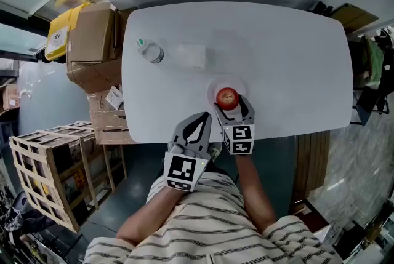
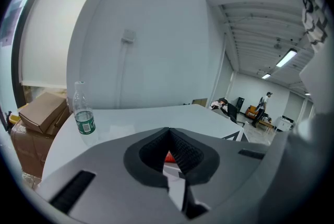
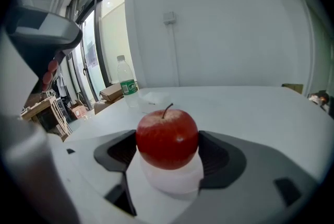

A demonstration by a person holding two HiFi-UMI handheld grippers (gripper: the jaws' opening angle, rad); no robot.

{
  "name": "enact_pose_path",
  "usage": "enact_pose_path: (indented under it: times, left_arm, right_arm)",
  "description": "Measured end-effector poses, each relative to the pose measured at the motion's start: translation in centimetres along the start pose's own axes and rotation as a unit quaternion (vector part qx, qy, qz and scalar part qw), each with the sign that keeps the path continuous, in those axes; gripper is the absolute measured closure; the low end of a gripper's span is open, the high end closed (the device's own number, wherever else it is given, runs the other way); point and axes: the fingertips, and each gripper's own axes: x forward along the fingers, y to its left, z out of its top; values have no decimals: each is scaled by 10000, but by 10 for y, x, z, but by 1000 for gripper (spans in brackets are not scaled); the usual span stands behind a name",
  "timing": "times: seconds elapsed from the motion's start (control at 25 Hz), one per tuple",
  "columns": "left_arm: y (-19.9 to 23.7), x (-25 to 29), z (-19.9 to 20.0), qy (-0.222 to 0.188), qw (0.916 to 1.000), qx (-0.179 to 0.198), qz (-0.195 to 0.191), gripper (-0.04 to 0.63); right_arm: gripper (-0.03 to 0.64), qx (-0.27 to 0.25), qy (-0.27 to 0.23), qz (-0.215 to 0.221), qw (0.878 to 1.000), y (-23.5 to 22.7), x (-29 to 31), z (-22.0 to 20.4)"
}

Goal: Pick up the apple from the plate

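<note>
Sitting on a white plate at centre frame, red apple: firm, smooth, light, probably bruisable and slippery; right gripper pads closed on its widest flanks, judged the soundest hold; left gripper jaws together, empty.

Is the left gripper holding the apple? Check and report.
No, the left gripper is shut on nothing; the apple stands between the jaws of the right gripper.

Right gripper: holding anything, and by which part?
The right gripper grips the apple across its middle, one pad on each side; the apple rests on the plate, not yet lifted. The left gripper is shut and empty.
</note>
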Motion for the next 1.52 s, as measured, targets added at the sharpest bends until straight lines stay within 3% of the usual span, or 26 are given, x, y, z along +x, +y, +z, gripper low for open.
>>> enact_pose_path:
  times: [0.52,1.04,1.52]
  left_arm:
    - [-7,-17,10,-255,9996,75,70,591]
    - [-20,-33,21,-484,9987,181,28,591]
    - [-25,-44,28,-659,9974,264,125,591]
  right_arm:
    - [229,-45,-605,144,9981,18,-39,43]
    - [229,44,-1023,-51,9947,20,-75,68]
    - [230,1,-1395,121,9901,34,-98,91]
